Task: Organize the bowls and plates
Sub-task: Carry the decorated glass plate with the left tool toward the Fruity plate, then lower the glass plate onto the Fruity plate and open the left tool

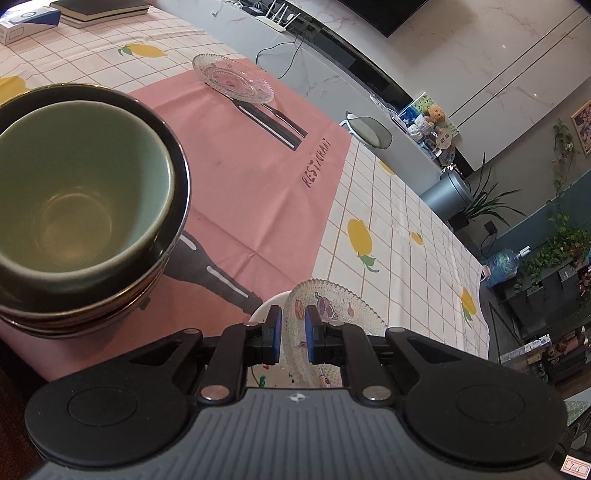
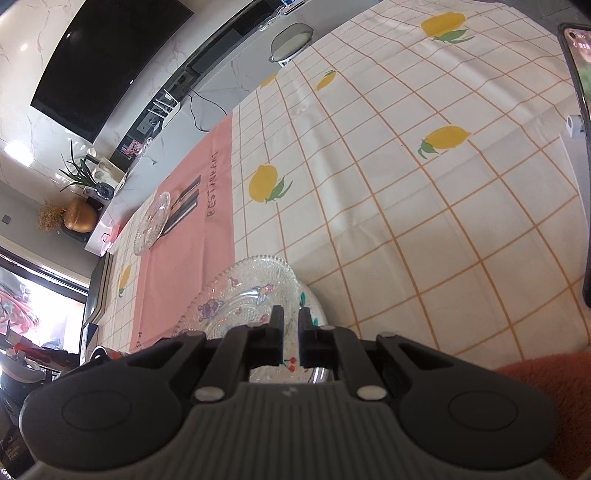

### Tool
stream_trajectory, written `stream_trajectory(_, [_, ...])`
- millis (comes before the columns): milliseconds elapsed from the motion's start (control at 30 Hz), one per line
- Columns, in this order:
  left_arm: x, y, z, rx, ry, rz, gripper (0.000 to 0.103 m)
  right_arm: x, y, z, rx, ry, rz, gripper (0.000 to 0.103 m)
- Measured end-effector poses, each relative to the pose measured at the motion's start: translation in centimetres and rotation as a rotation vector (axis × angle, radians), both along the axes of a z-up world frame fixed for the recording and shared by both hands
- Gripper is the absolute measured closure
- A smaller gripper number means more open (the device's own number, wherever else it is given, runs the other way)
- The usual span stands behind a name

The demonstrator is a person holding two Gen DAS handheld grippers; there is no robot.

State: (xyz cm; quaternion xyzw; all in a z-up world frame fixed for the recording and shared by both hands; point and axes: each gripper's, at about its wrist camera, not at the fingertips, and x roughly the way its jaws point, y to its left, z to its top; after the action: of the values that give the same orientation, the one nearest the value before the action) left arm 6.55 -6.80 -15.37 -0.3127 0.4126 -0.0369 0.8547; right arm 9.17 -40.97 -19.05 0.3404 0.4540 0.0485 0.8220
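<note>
My left gripper [image 1: 293, 334] is shut on the rim of a clear patterned glass plate [image 1: 332, 314], held tilted over a white painted plate [image 1: 264, 306]. The same glass plate [image 2: 243, 295] shows in the right wrist view, where my right gripper [image 2: 290, 334] is narrowly closed over its near rim above the white plate [image 2: 314, 317]. A green bowl [image 1: 81, 195] sits nested in stacked dark bowls [image 1: 173, 229] at the left. A second glass plate [image 1: 233, 77] lies at the far end of the pink placemat [image 1: 251, 184]; it also shows in the right wrist view [image 2: 152, 223].
The table has a lemon-print checked cloth [image 2: 406, 184]. Books [image 1: 99, 11] and a box [image 1: 26, 22] lie at the far left corner. A phone on a stand [image 2: 580, 122] is at the right. A stool [image 1: 365, 131] stands beyond the far edge.
</note>
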Motion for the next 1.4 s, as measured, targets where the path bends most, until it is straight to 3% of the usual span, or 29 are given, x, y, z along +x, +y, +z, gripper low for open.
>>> stream_trajectory(767, [-0.7, -0.6, -1.6, 0.1, 0.027, -0.063, 0.089, 1.0, 2.4, -0.7, -0.172, 0.048, 0.089, 0.097])
stream_trajectory(1233, [-0.9, -1.8, -1.3, 0.224, 0.024, -0.122, 0.089, 0.8, 4.2, -0.3, -0.317, 0.023, 0.137, 0.098])
stream_trajectory(1400, [-0.9, -2.3, -1.0, 0.275, 0.013, -0.156, 0.089, 0.9, 4.1, -0.4, -0.327, 0.033, 0.129, 0.1])
